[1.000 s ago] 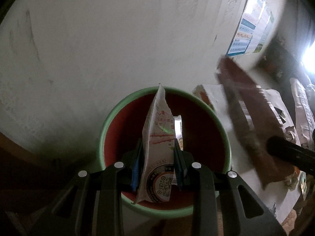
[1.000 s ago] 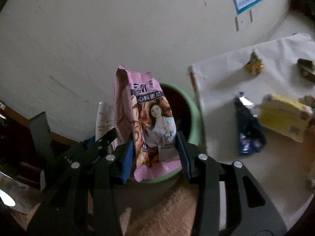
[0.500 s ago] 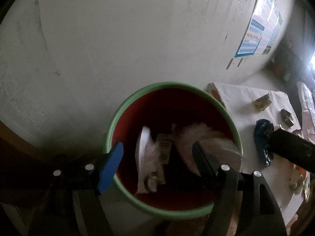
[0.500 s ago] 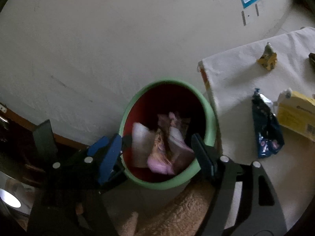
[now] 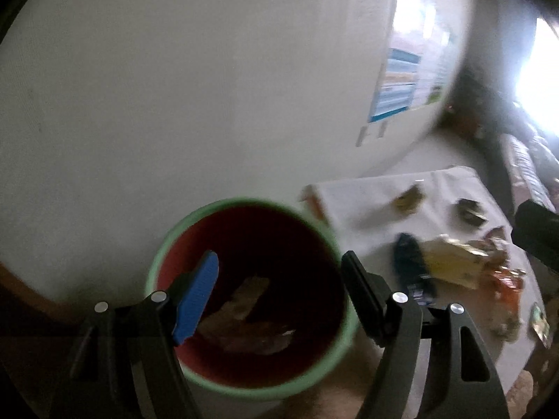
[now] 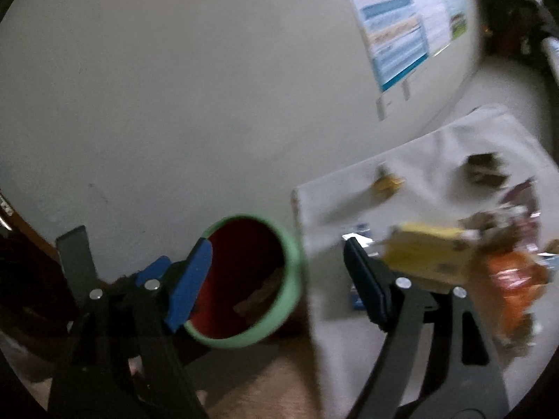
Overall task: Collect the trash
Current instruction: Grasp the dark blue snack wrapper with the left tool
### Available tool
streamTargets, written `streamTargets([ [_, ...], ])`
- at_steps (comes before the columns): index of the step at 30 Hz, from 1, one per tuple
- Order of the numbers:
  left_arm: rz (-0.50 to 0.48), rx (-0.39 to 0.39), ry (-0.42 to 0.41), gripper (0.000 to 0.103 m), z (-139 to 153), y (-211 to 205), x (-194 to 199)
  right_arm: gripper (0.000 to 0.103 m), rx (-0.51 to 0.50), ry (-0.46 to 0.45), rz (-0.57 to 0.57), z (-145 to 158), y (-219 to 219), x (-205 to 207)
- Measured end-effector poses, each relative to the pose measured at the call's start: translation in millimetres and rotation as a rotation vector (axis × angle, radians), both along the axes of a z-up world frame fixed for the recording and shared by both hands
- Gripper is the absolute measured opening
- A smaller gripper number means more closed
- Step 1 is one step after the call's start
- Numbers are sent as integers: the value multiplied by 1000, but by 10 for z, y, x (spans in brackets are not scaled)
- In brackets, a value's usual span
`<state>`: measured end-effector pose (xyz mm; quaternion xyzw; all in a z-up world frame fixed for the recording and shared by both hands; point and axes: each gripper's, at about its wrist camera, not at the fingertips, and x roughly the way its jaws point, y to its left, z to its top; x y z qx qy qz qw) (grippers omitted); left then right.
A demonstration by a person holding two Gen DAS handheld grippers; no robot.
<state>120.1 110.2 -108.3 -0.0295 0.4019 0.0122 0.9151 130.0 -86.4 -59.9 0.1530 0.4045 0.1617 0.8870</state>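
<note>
A green-rimmed bin with a red inside [image 5: 167, 244] stands by the wall; it also shows in the right wrist view [image 6: 293, 255]. Dropped wrappers [image 5: 244, 321] lie at its bottom. My left gripper [image 5: 279, 289] is open and empty above the bin. My right gripper [image 6: 276, 279] is open and empty, between the bin and the white table [image 6: 436, 146]. On the table lie a dark blue wrapper [image 5: 412, 272], a yellow pack [image 6: 429, 255], an orange wrapper [image 6: 513, 279] and small brown wrappers [image 6: 485, 171].
A plain wall [image 5: 209, 87] with a poster [image 5: 401, 80] stands behind the bin. Part of the other gripper [image 5: 534, 234] shows at the right edge of the left wrist view. Dark clutter and a bright window [image 5: 538, 70] lie beyond the table.
Both grippers opened and dropped their wrappers, white from the left and pink from the right, into the bin. Both views have since swung right, toward the table.
</note>
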Motion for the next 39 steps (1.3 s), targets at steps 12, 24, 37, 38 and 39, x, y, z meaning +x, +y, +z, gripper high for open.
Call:
streamTargets([
  [12,-310,-59,-2,75,13,-1095,143,77,-200,89,-238,-334,-1274,-743],
  [24,-263,-42,259,68,-955,-1460,721,77,-188,286,-178,-921,-1238,-1291],
  [37,-248,58,297,39,-1273,-1653,793,77,-171,328,-107,-1021,-1129,-1214],
  [38,-252,64,296,29,-1267,-1653,786,77,-167,338,-101,-1049,-1121,-1208],
  [39,-256,66,300,23,-1258,-1646,778,77,-163,349,-96,-1082,-1114,-1205],
])
